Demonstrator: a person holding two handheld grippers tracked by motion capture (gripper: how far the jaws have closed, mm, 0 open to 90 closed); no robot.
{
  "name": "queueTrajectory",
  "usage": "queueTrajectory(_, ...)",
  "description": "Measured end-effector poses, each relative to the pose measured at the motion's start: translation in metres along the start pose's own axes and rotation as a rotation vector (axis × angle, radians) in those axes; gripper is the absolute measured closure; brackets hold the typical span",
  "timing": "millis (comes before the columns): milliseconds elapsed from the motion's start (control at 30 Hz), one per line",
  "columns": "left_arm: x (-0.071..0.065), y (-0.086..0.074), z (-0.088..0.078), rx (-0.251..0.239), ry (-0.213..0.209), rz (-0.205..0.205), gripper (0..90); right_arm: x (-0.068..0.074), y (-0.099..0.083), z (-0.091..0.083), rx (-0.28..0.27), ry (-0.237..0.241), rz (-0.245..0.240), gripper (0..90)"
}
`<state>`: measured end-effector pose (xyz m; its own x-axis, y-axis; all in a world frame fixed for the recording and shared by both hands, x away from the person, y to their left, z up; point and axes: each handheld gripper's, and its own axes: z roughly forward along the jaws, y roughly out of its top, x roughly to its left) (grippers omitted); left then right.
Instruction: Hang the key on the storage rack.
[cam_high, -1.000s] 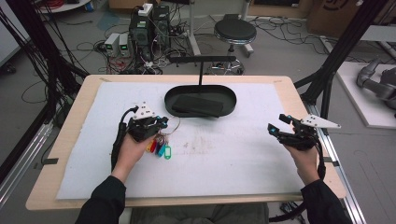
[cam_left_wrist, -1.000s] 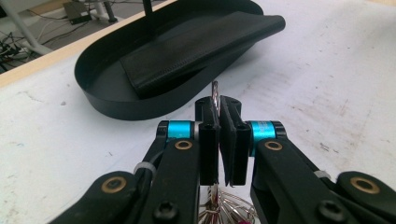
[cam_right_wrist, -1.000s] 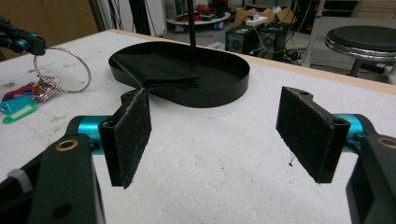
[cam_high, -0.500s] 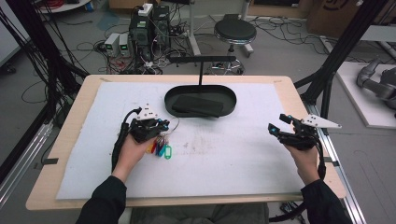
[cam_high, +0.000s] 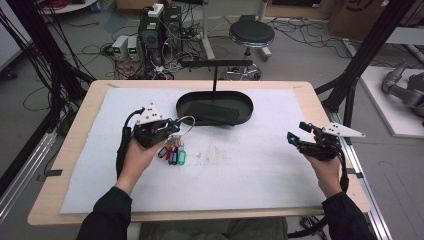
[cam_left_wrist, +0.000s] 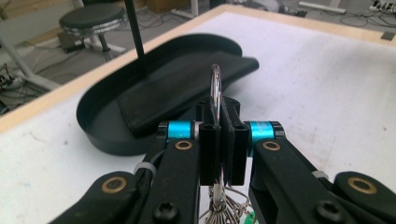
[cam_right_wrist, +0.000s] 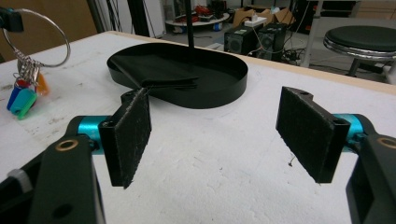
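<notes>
A metal key ring (cam_left_wrist: 215, 81) stands upright between the pads of my left gripper (cam_left_wrist: 219, 140), which is shut on it. In the high view the left gripper (cam_high: 171, 129) is left of centre on the white mat. Several coloured key tags (cam_high: 172, 155) hang from the ring (cam_high: 186, 121) just over the mat. The ring (cam_right_wrist: 42, 37) and tags (cam_right_wrist: 21, 100) also appear at the far left of the right gripper view. My right gripper (cam_right_wrist: 219, 135) is open over the mat with nothing between its pads. In the high view it (cam_high: 298, 132) sits near the table's right edge.
A black oval tray (cam_high: 182, 112) holding a flat black pad (cam_left_wrist: 187, 88) lies at the back centre of the mat. A black T-shaped stand (cam_high: 216, 64) rises behind it. The wooden table edge (cam_high: 320, 105) borders the mat. A stool and cables are on the floor beyond.
My left gripper has risen a little with the key ring, lifting the tags slightly off the mat. The right gripper has stayed where it was.
</notes>
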<state>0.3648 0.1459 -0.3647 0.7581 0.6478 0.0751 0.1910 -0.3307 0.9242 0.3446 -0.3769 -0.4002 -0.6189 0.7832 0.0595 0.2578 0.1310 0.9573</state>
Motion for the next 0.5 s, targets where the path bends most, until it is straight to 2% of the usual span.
queueTrajectory(300,0.000,0.021,-0.007,-0.061,0.011,0.007,86.3,0.000,0.000,-0.001,-0.002,-0.001,0.011,27.0)
queueTrajectory(500,0.005,0.036,-0.011,-0.095,0.016,0.011,86.3,0.000,0.000,-0.001,-0.003,-0.001,0.010,27.0)
